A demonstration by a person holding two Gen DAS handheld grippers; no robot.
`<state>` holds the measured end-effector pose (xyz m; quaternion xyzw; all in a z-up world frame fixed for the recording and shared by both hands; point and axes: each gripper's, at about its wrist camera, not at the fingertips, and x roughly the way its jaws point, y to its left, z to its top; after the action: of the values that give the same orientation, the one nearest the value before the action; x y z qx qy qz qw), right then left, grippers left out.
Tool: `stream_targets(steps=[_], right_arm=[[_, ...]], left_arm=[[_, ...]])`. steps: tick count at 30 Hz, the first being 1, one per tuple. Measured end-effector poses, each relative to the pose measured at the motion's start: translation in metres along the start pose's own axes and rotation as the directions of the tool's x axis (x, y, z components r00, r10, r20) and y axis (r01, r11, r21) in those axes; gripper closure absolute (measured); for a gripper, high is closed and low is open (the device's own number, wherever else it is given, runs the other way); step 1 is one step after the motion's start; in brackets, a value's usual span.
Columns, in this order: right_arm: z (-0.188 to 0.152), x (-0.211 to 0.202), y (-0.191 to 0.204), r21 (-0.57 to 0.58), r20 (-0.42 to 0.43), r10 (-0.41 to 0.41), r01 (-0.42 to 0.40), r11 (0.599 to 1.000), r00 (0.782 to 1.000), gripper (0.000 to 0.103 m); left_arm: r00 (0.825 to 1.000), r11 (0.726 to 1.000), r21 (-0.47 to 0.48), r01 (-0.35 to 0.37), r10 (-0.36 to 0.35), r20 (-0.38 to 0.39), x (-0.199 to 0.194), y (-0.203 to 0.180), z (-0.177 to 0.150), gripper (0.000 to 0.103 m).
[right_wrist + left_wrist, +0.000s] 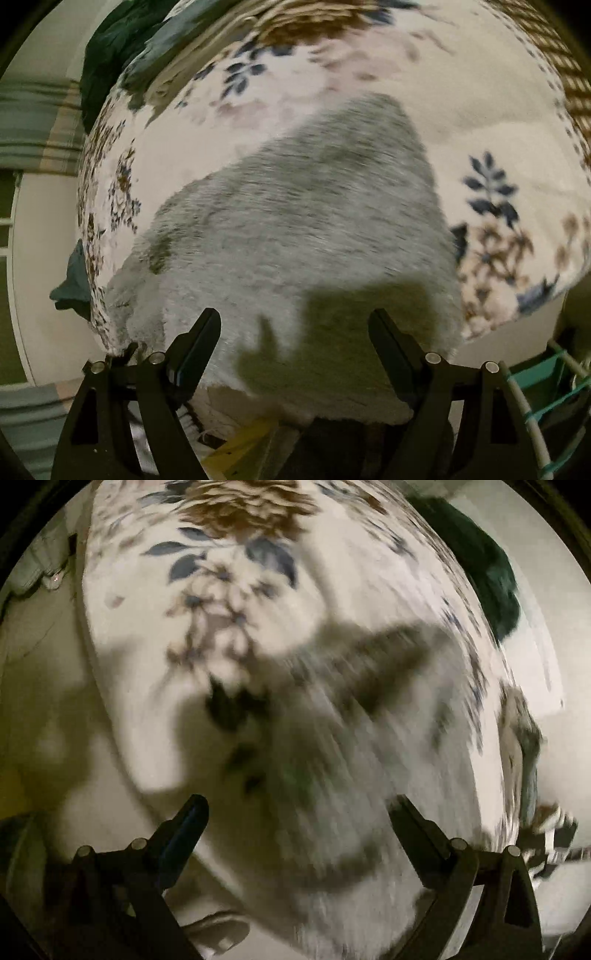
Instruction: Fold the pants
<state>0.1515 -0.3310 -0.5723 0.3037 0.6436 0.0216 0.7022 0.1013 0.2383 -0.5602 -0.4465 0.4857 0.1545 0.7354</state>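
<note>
Right claw (295, 349) above grey pants (295, 221)

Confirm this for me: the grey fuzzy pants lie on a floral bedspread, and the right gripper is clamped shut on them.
Not quite. The right gripper is open, its jaws spread wide above the grey fuzzy pants with nothing pinched, as the right wrist view shows. The pants do lie on the floral bedspread.

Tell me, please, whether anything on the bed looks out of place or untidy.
The grey pants lie flat on the flowered bedspread, nothing askew. The one untidy thing is a dark green cloth bunched at the bed's far edge.
</note>
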Motion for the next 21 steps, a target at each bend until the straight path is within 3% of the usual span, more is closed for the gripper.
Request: stream_targets(steps=[3,6,7,8,10,14,16,19,21], right_arm=[[0.004,0.005,0.018,-0.035,0.000,-0.017,0.017,0.999,1.000,0.019],[0.006,0.010,0.028,-0.042,-0.006,-0.031,0.030,0.999,1.000,0.019],[0.007,0.012,0.029,-0.038,-0.006,-0.032,0.032,0.999,0.999,0.019],[0.007,0.014,0.029,-0.031,-0.009,-0.029,0.029,0.999,1.000,0.019],[0.007,0.017,0.028,-0.017,-0.011,-0.026,0.025,1.000,1.000,0.019],[0.004,0.025,0.022,-0.003,-0.018,-0.022,0.021,1.000,1.000,0.019],[0.003,0.024,0.015,0.008,-0.016,-0.015,0.016,1.000,1.000,0.019],[0.001,0.018,0.001,0.035,-0.007,-0.004,0.004,0.999,1.000,0.019],[0.001,0.011,-0.012,0.065,0.003,0.007,-0.008,0.998,1.000,0.019]], left_arm=[[1.000,1.000,-0.019,0.003,-0.003,0.031,0.010,-0.002,0.011,0.003],[0.996,0.998,0.057,-0.011,0.006,0.090,0.007,-0.017,0.010,0.008],[0.993,0.997,0.082,-0.002,-0.008,0.120,0.001,-0.018,0.012,0.033],[0.992,0.995,0.098,0.012,-0.024,0.121,0.001,-0.022,0.013,0.070],[0.991,0.992,0.126,0.023,-0.039,0.128,-0.004,-0.034,0.015,0.080],[0.979,0.976,0.206,0.064,-0.101,0.176,-0.029,-0.066,0.012,0.086],[0.967,0.953,0.287,0.098,-0.159,0.200,-0.059,-0.096,0.003,0.086],[0.952,0.903,0.404,0.147,-0.240,0.190,-0.101,-0.147,-0.024,0.086],[0.945,0.848,0.494,0.194,-0.297,0.138,-0.123,-0.194,-0.055,0.086]])
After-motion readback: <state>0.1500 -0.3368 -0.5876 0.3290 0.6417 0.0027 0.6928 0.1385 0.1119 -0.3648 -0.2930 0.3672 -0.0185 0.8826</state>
